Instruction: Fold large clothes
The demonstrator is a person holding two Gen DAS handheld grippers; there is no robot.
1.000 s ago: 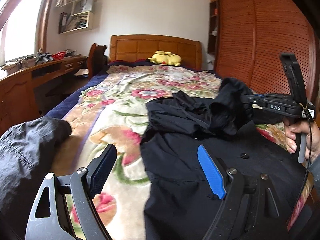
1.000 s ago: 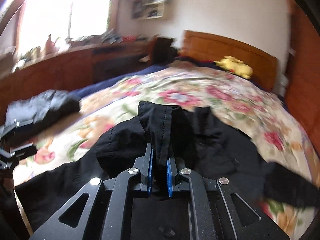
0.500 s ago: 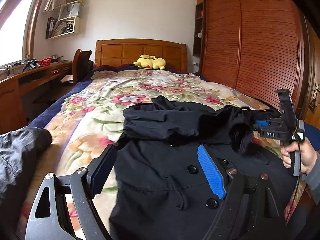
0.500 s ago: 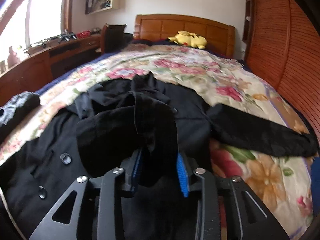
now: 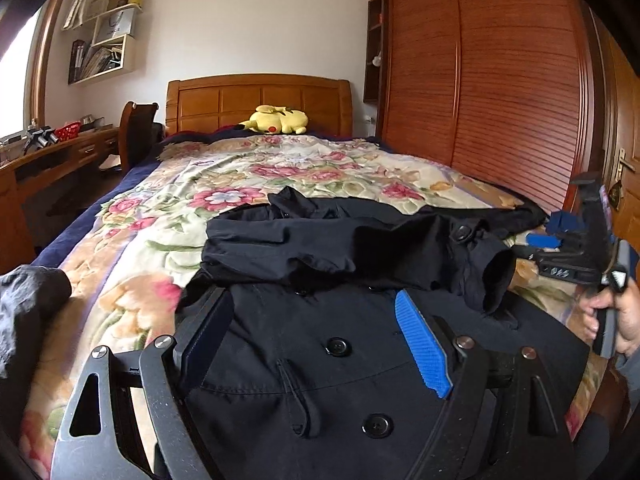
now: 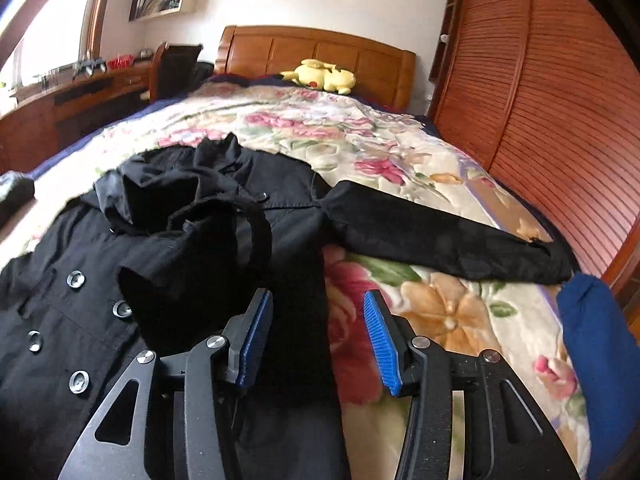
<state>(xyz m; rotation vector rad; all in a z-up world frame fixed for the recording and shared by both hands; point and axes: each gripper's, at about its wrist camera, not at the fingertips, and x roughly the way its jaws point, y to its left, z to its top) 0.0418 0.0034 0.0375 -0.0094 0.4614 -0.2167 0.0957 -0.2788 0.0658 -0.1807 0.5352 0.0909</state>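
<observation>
The black double-breasted button coat (image 6: 68,320) is lying front-up on the floral bedspread (image 6: 440,304). The right claw (image 6: 316,340) is opening, having let go of the sleeve cuff (image 6: 192,264) it pinched a second ago; nothing is sitting between its blue pads now, it seems. The sleeve is now resting folded across the chest. The left claw (image 5: 316,344) is hovering spread wide, empty. The other sleeve (image 6: 440,236) is lying outstretched, probably next.

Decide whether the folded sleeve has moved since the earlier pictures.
Yes. The sleeve has been carried rightward across the coat, toward the wardrobe.
</observation>
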